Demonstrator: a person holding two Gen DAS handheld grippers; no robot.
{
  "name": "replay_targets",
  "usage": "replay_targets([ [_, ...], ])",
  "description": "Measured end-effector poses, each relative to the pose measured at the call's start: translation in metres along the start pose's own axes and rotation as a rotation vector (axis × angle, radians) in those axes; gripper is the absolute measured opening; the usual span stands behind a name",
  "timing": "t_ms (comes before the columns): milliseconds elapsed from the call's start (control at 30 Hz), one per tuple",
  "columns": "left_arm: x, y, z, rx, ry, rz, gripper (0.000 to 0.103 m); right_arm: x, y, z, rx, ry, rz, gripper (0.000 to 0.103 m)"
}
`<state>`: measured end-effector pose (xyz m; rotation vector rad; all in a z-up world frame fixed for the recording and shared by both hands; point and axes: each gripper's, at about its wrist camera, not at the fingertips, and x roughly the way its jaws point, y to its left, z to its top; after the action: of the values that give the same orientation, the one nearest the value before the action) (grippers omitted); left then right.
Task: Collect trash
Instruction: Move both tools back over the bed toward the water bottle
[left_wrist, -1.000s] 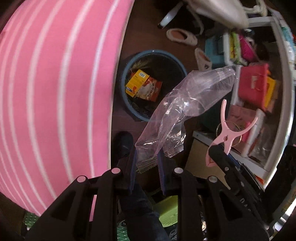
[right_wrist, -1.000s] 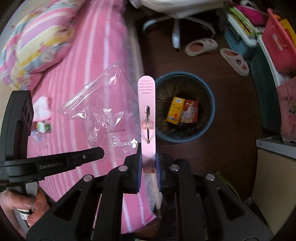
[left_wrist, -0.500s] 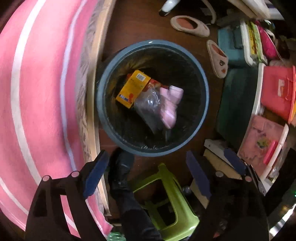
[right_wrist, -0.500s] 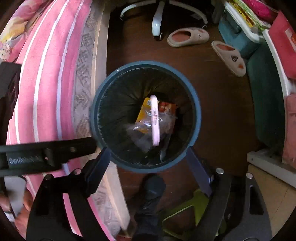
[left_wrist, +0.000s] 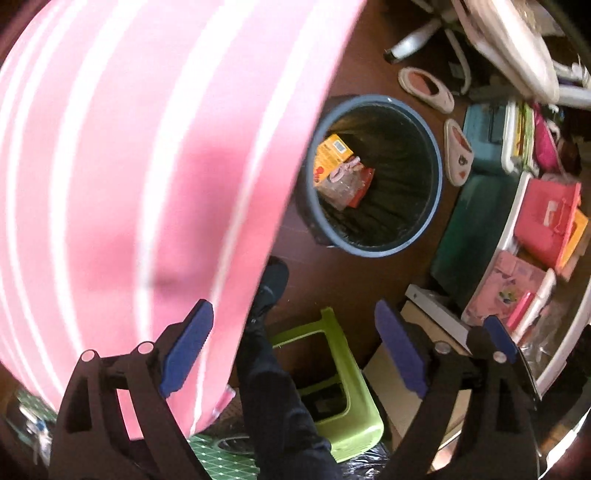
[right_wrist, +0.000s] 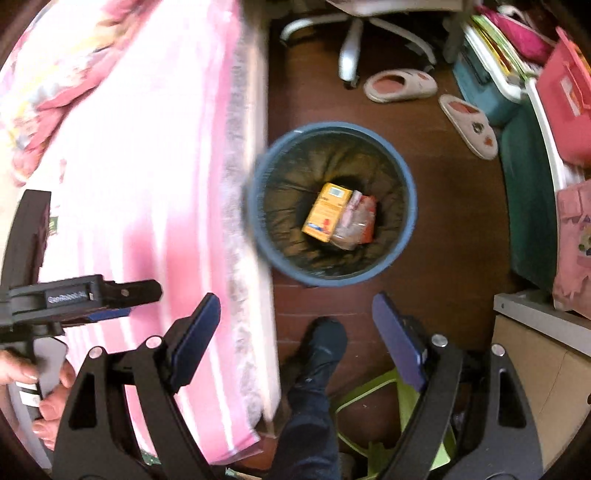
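With both grippers gaping wide and empty, remaining trash lies leftward on the bed (right_wrist: 147, 177), nearer the left gripper (left_wrist: 291, 354) than the right gripper (right_wrist: 295, 343); the bin (right_wrist: 406, 236) sits ahead.

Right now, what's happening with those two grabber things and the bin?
A person is tidying up trash by the pink striped bed. Both grabbers are open and empty: the left gripper and the right gripper hang above the floor near the blue trash bin. Inside the bin lie a yellow box, a crumpled clear plastic bag and a pink clip. Two slippers sit on the floor beyond it.
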<state>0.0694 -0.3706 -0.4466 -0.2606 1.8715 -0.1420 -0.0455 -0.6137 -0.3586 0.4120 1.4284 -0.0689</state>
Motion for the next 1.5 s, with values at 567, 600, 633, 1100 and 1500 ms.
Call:
replay_targets([
  [567,-0.126,0.240,-0.100,-0.335,-0.145,-0.141,0.087,-0.043,0.261,-0.052,-0.335,-0.032,0.088,0.084],
  [600,-0.132,0.256,-0.105,-0.355,-0.154,-0.144,0.087,-0.043,0.273,-0.053,-0.353,-0.034,0.090,0.084],
  [633,-0.138,0.269,-0.110,-0.373,-0.163,-0.148,0.087,-0.043,0.286,-0.054,-0.369,-0.037,0.093,0.084],
  [1100,-0.211,0.411,-0.103,-0.570,-0.281,-0.320,0.087,-0.031,0.462,-0.051,-0.597,-0.042,0.174,0.086],
  [1500,-0.223,0.455,0.017,-0.568,-0.292,-0.423,0.088,0.045,0.548,-0.004,-0.721,0.031,0.191,0.086],
])
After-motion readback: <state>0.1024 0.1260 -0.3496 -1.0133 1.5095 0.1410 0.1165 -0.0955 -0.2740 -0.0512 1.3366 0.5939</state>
